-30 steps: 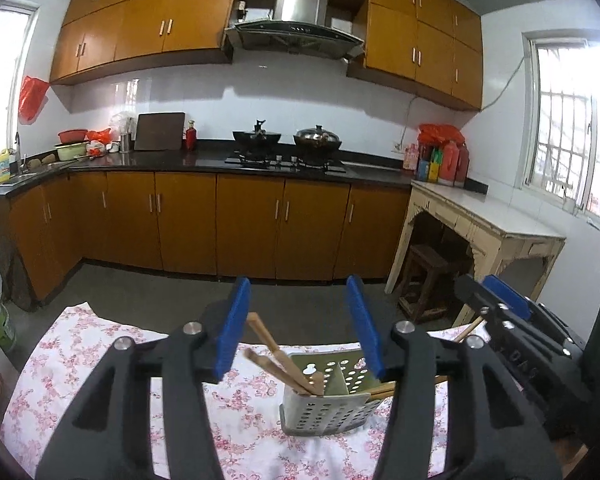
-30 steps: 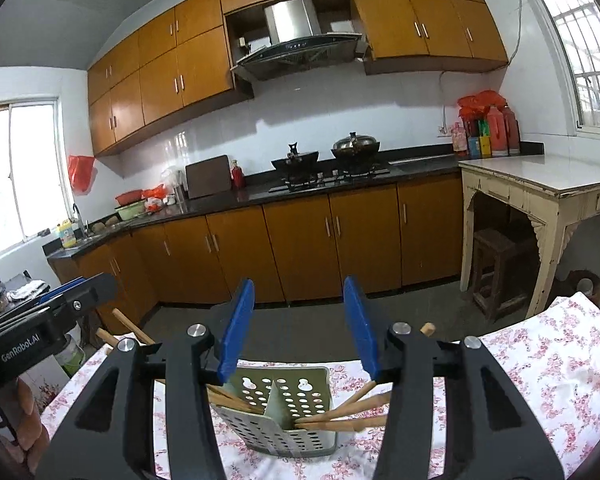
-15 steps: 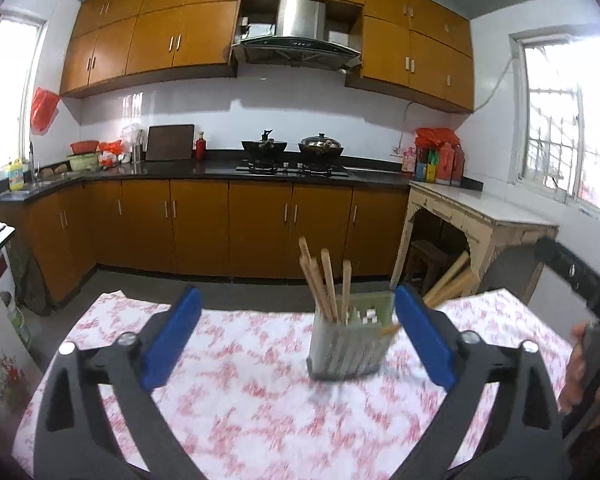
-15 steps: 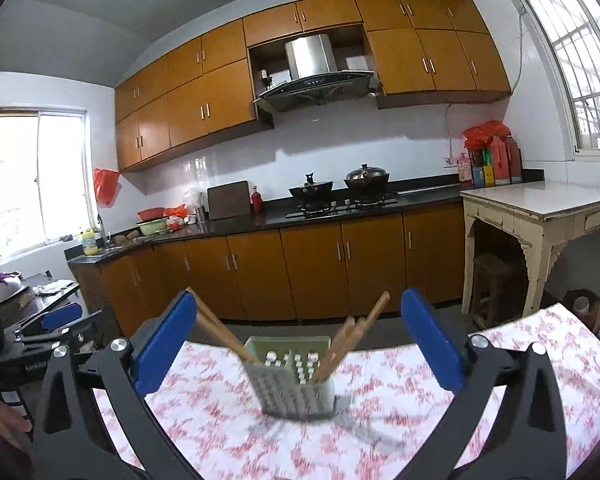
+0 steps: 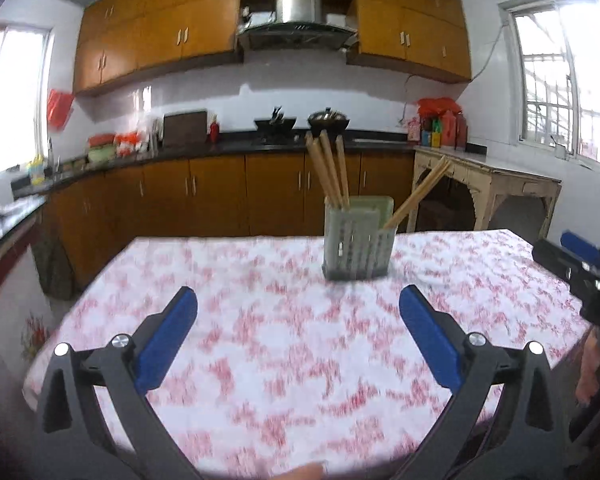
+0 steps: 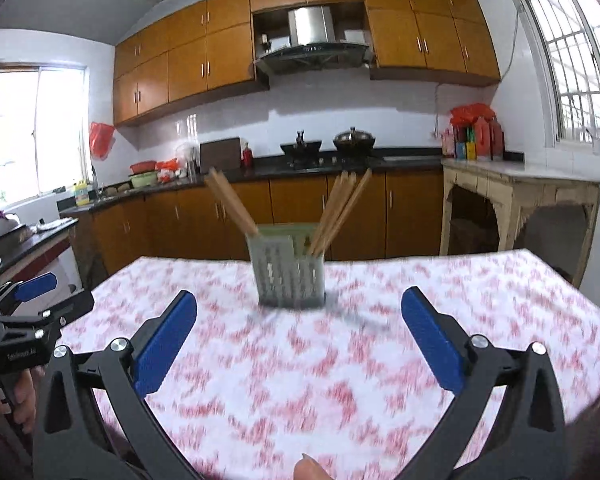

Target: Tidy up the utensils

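A grey perforated utensil holder (image 5: 357, 240) (image 6: 289, 272) stands upright on the floral tablecloth, with several wooden chopsticks (image 5: 330, 172) (image 6: 340, 210) sticking out of its two compartments. My left gripper (image 5: 298, 300) is open over the near half of the table, well short of the holder, nothing between its blue pads. My right gripper (image 6: 299, 300) is likewise open and empty, back from the holder. Each gripper shows at the edge of the other's view, the right gripper (image 5: 580, 264) at the right edge and the left gripper (image 6: 28, 300) at the left edge.
The table (image 5: 260, 340) wears a white and red floral cloth. Behind it run brown kitchen cabinets (image 5: 204, 196), a dark counter with pots on a stove (image 6: 328, 144), and a pale side table (image 6: 512, 192) at the right under a window.
Both grippers opened wide and pulled back from the holder toward the table's near edge. The holder with its chopsticks now stands free, farther off in both views.
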A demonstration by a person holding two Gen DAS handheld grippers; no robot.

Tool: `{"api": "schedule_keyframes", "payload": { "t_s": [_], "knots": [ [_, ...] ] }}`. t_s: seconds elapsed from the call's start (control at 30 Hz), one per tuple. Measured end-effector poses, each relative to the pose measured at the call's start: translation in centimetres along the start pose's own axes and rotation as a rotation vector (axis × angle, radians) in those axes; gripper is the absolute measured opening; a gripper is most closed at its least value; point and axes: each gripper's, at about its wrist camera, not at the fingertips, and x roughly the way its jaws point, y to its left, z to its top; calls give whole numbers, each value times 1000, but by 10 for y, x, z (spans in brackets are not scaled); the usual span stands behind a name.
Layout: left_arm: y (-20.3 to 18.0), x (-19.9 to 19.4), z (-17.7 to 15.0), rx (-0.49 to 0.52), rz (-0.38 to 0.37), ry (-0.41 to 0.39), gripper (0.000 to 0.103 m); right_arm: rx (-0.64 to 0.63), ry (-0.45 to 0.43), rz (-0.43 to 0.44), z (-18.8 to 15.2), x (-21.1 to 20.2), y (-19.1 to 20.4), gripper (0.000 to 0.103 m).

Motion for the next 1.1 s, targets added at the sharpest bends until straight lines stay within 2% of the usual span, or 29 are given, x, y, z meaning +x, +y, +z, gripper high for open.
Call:
{"api": "schedule_keyframes", "payload": {
  "t_s": [0.37, 1.1],
  "knots": [
    [1, -11, -49, -51, 45, 61, 99, 36, 63, -24, -50, -19, -2, 101],
    [-12, -18, -63, -47, 38, 75, 99, 20, 85, -10, -70, -29, 7, 101]
  ]
}}
